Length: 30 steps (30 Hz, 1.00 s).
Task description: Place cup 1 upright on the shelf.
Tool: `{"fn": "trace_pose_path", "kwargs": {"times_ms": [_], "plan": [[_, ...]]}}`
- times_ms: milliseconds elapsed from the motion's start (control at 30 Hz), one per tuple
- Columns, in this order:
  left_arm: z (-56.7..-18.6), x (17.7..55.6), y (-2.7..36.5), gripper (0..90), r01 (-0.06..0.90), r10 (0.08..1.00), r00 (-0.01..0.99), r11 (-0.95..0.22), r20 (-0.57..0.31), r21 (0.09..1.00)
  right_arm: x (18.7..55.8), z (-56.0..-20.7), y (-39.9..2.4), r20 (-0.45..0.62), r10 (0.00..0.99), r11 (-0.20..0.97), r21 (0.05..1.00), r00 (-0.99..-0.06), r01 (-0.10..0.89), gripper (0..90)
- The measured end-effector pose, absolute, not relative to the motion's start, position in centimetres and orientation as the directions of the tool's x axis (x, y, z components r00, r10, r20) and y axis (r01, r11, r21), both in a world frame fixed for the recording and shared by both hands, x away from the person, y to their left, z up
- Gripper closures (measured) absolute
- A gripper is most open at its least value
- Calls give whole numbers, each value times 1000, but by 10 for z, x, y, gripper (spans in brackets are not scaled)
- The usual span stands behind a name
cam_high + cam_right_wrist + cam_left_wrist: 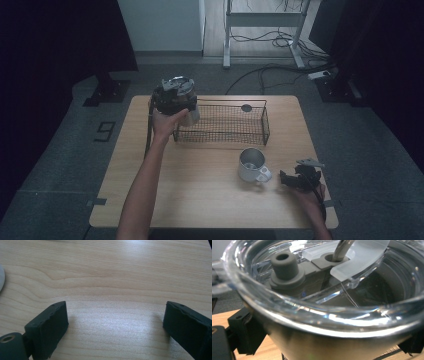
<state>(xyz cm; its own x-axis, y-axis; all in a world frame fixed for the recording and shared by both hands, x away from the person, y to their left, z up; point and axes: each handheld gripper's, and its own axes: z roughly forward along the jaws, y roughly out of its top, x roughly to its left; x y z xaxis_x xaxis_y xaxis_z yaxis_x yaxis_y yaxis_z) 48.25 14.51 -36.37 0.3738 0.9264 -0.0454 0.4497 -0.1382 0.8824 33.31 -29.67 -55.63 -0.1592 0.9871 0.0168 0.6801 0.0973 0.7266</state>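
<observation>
The left gripper (176, 97) pinches a steel tumbler (319, 340) with a clear lid (317, 302), jaws pressed on its walls just under the rim, held off the table (165, 200) at about 11 o'clock, at the left end of the wire basket (260, 120). The tumbler looks to hang just outside the basket's wall, though the hand hides its base, so I cannot be sure.

Risks from here: the smooth tapered steel could slide down through the pads if the grip eases. Moved toward 3 o'clock too low, its base could catch the wire rim and tip it.

The right gripper (292, 180) rests at 4 o'clock, jaws spread over bare wood, with nothing between them. The mug (252, 165) stands just beside it toward 9 o'clock; a careless sweep could knock it.
</observation>
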Motion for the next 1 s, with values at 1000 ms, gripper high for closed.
{"fn": "trace_pose_path", "kwargs": {"times_ms": [1000], "plan": [[-381, 509, 115, 42, 491, 925, 377, -166, -37, 855, 333, -556, -297, 16, 987, 100, 728, -162, 679, 60]]}}
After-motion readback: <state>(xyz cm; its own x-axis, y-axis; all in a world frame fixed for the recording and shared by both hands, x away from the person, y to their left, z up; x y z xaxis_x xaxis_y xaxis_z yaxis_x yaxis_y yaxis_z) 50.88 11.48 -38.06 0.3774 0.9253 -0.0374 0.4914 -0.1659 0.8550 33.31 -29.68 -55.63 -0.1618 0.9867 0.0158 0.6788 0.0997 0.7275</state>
